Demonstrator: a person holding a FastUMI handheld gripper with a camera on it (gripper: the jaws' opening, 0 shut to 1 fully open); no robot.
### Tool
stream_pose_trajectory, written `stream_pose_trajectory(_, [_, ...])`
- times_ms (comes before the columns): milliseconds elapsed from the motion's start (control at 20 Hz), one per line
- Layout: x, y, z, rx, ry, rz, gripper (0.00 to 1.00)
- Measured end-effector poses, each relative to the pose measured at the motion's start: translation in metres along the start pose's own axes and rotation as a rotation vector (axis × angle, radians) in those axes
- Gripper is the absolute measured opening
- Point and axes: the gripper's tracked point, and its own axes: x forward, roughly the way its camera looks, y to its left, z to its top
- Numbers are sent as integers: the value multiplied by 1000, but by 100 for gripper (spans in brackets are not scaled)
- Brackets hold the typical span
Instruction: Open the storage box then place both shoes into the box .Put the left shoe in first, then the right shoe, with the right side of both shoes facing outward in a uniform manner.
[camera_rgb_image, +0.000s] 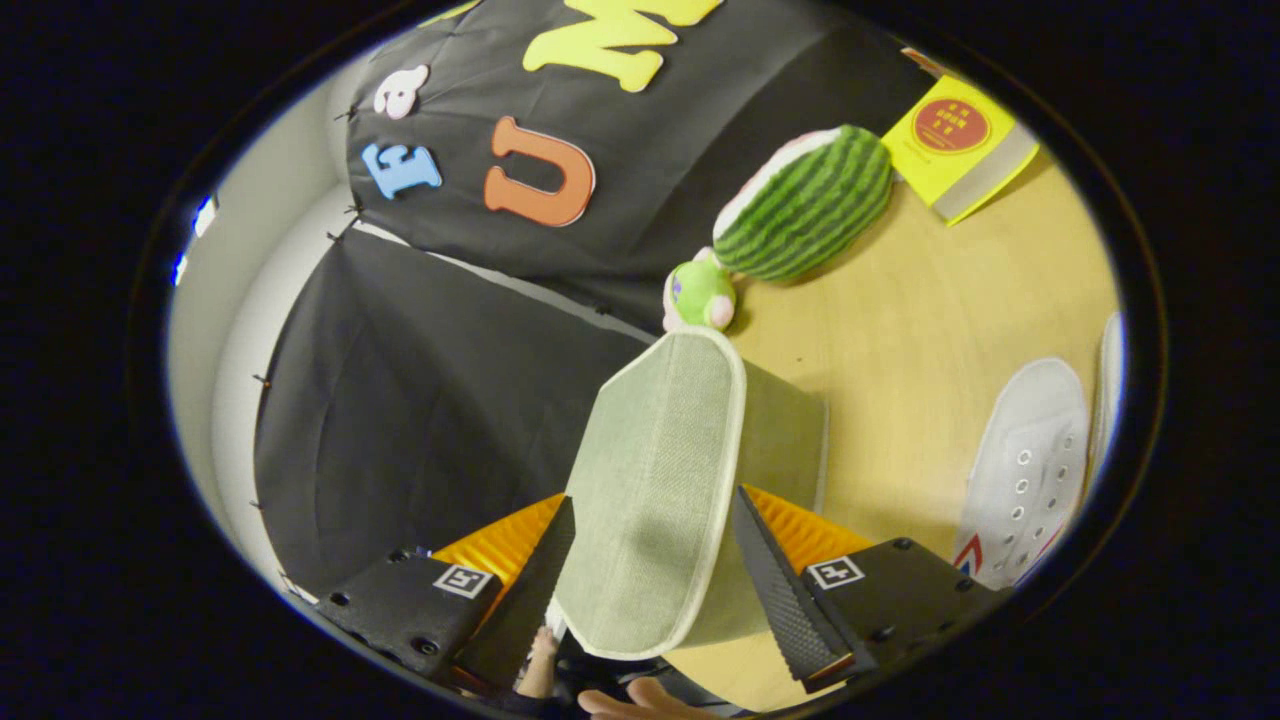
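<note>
Now mid-opening: tool closed on storage box lid, both fingers pressing its sides, lid swung up w/ box under it, partly hidden. Far on tabletop: watermelon plush, yellow book. Right, near: white shoe, cut off, second barely visible. Next, prob.: lift lid clear, let go, fetch left shoe.

- The storage box lid was woven cloth, matt, with smooth piping.
- The counter looked like smooth pale wood.
- The shoe was white canvas.
- The watermelon toy looked plush.
</note>
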Motion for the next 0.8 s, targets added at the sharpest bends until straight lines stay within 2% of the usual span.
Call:
stream_pose_trajectory(200, [10, -15, 3, 111, 70, 73, 98])
stream_pose_trajectory(300, [18, -23, 13, 139, 58, 104, 97])
stream_pose_trajectory(450, [23, -17, 10, 140, 100, 176, 75])
stream_pose_trajectory(550, [22, -17, 10, 113, 101, 189, 61])
stream_pose_trajectory(600, [17, -16, 6, 101, 122, 202, 61])
stream_pose_trajectory(700, [14, -11, 10, 115, 121, 220, 47])
stream_pose_trajectory(800, [8, -3, 12, 115, 114, 277, 25])
